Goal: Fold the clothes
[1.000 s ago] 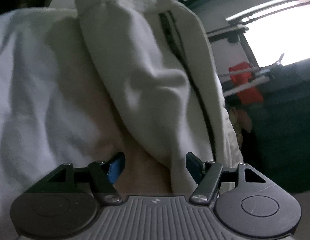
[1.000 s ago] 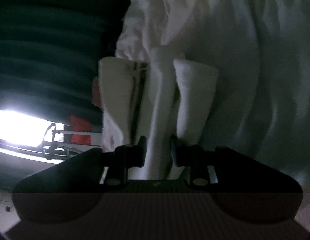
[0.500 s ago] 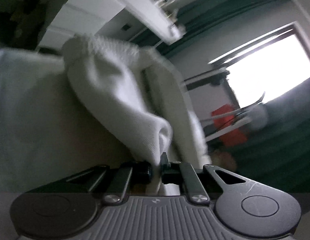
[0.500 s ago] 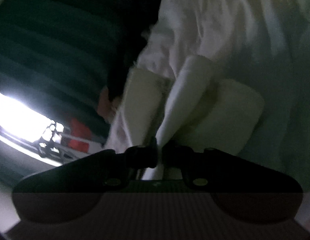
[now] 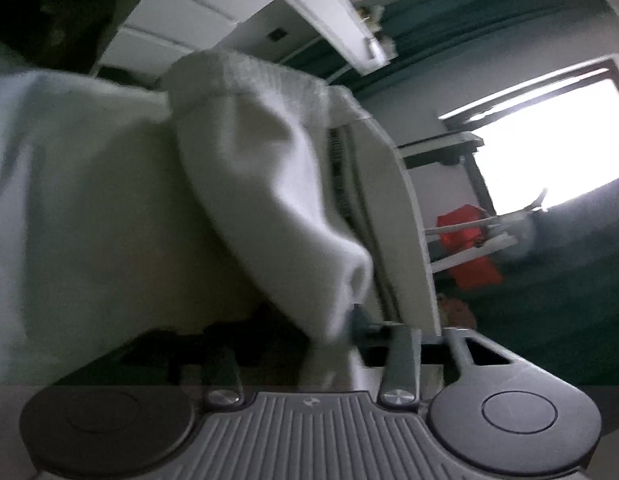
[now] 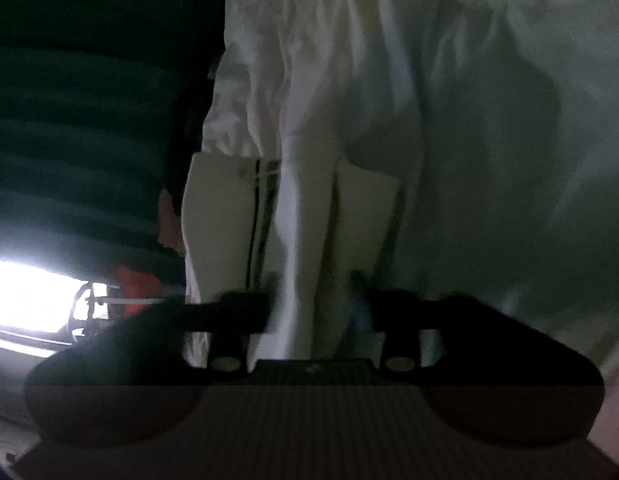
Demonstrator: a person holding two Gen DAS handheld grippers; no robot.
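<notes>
Ahead of the left gripper (image 5: 333,320) hangs one cream garment (image 5: 277,184), a pair of trousers by the look of its ribbed waistband and the two dark stripes down one side. A bunched fold of it droops down into the gripper, whose fingers are pressed together on the cloth; only one finger tip (image 5: 359,316) shows clearly, the other being hidden behind the fabric. Left of the garment lies one white sheet (image 5: 69,200), rumpled. Behind stand one bright window (image 5: 549,148), one red object (image 5: 469,252) with pale bars across it, and one white shelf edge (image 5: 321,8) overhead.

Over at the right gripper (image 6: 315,304), the picture is dim and blurred. The same garment (image 6: 301,216) runs up from between the two fingers as one narrow folded strip, with a flat panel on either side, the left one showing the stripes. The fingers sit spread, a gap on each side of the strip, so it looks loose rather than pinched. White sheet (image 6: 469,100) fills the right half; the window (image 6: 25,296) glows at lower left.
</notes>
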